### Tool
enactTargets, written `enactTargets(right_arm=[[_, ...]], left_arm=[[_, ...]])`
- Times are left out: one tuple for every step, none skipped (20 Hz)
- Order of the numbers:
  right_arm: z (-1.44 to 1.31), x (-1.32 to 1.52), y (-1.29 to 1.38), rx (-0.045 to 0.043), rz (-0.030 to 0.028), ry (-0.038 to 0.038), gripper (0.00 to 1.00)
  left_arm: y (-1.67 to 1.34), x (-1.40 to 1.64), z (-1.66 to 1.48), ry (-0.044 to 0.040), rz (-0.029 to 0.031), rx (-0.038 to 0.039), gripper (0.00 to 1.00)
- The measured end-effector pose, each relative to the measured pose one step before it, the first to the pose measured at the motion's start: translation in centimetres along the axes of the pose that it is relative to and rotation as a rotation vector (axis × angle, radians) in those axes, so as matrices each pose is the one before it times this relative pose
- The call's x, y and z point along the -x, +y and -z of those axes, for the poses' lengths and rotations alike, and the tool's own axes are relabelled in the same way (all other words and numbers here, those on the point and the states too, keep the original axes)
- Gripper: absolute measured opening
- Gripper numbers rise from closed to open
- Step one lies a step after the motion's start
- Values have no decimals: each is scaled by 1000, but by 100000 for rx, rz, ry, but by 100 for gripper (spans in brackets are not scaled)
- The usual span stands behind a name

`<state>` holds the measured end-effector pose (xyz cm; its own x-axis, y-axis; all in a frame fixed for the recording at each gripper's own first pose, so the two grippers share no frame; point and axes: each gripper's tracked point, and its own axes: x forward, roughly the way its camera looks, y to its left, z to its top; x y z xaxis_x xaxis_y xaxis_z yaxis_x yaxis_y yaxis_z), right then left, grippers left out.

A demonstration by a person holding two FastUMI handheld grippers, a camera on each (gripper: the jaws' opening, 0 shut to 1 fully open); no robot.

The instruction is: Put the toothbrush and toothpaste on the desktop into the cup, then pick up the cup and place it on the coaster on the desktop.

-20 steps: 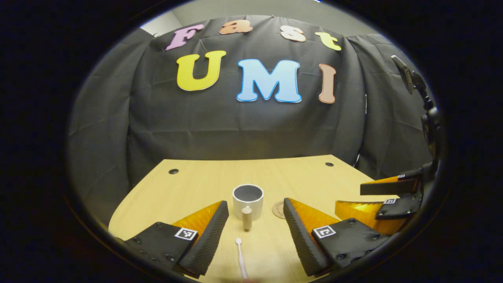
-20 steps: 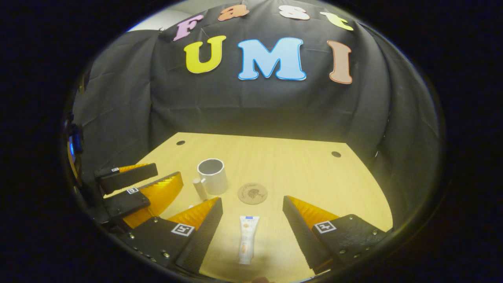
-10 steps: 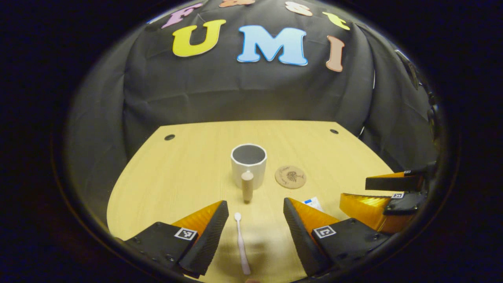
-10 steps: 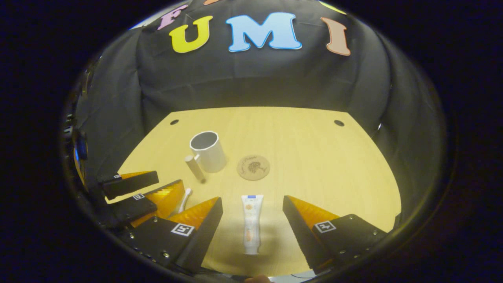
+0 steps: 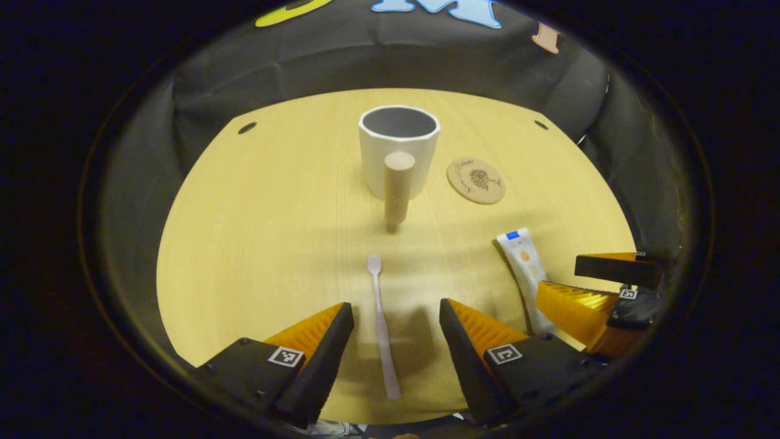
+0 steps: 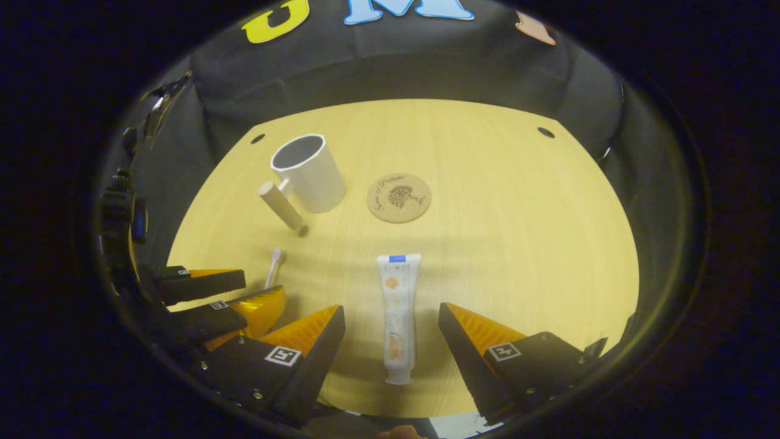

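**Both grippers drop toward their targets, jaws spread, nothing gripped yet**

Over the past second both cameras have tipped down and moved in: the booth wall has slid up out of sight and the light wooden bench (image 5: 256, 231) now takes up most of each view. That reads as the approach for the first two pickups.

The left gripper (image 5: 396, 341) has its jaws wide, straddling the handle end of the slim pale pink toothbrush (image 5: 381, 323), which lies flat on the bench with its head pointing toward the cup. The fingers look clear of it on both sides.

The right gripper (image 6: 392, 344) is likewise wide open around the white toothpaste tube with orange print and a blue end (image 6: 397, 314), also flat on the bench and not yet pinched.

Beyond them stands the white cup with a round wooden peg handle (image 5: 397, 152), upright and empty, and just beside it, apart from it, the round cork coaster with a dark tree print (image 6: 399, 197), bare.

No part of the task is done so far. Each gripper probably needs to settle lower before closing; the thin toothbrush against the bench looks the harder of the two to catch.
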<state>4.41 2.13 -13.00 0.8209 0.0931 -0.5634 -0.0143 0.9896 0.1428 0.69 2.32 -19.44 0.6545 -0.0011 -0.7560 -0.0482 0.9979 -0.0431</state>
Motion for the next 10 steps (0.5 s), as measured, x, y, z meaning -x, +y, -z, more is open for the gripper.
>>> enactTargets(right_arm=[[252,-438,-149,157,253,2335,95],[298,-511,-214,-70,292,2143,95],[150,-414,-86,-212,-70,1989,95],[176,-536,47,-172,-452,1696,95],[134,-468,-113,172,-148,2341,95],[335,-407,-167,315,844,2366,95],[194,-343,-204,247,996,2322,95],[227,-378,40,195,58,1974,95],[108,-299,143,-112,-431,1672,95],[196,-380,141,-238,-498,1404,95]], left_arm=[[-67,-347,424,3149,341,705,94],[43,-436,421,2896,-307,755,94],[-59,-381,404,2550,-20,375,94],[-37,-206,360,2344,221,113,94],[92,-75,381,2451,-436,58,94],[7,-254,298,2178,-71,114,94],[-4,-74,298,2030,-111,269,94],[266,-432,141,1597,-1290,-83,94],[287,-224,-49,371,-1353,-1242,94],[57,29,-224,175,-460,-1504,92]])
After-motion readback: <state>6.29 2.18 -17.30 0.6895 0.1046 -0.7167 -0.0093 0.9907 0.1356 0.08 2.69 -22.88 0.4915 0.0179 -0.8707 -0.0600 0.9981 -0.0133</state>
